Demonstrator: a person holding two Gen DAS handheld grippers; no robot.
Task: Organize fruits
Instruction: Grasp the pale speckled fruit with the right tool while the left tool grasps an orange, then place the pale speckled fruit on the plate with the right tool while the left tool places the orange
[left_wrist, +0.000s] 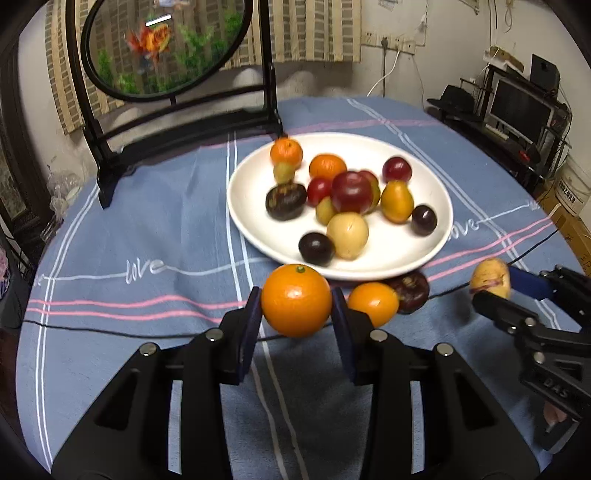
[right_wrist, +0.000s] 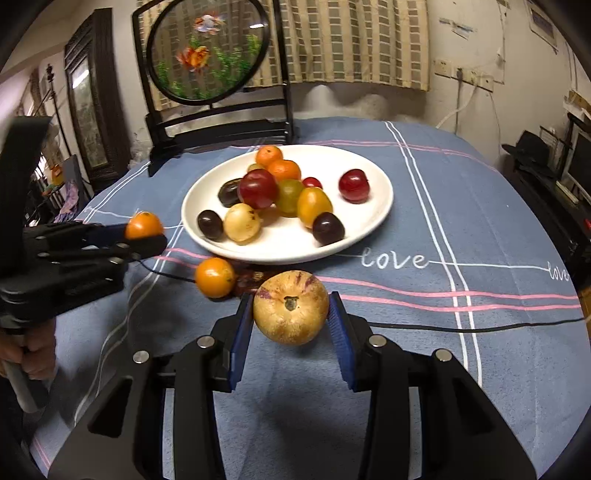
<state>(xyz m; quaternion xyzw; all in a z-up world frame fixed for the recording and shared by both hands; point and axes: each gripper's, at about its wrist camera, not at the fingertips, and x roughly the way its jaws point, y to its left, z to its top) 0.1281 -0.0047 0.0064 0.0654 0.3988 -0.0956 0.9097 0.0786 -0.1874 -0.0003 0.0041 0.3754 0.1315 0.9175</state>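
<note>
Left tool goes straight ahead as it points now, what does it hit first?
Probably the white plate: its near rim lies straight beyond the orange that the left tool holds. Height above the cloth is unclear.

plate (right_wrist: 373, 218): glossy white ceramic | tablecloth (right_wrist: 443, 369): matt woven blue cloth | orange (left_wrist: 296, 300): shiny, finely dimpled peel | gripper pads (right_wrist: 341, 339): ribbed blue rubber

L gripper (left_wrist: 296, 301): jaws part-closed, both blue pads pressed on the sides of an orange (left_wrist: 296, 300), held off the cloth, fingers pointing 12 o'clock. R gripper (right_wrist: 291, 308): same pose, pads clamped on a tan, purple-streaked fruit (right_wrist: 290, 307). In R wrist view, L gripper sits at 9 o'clock, w/ a bare hand (right_wrist: 31, 350) on its grip.
</note>
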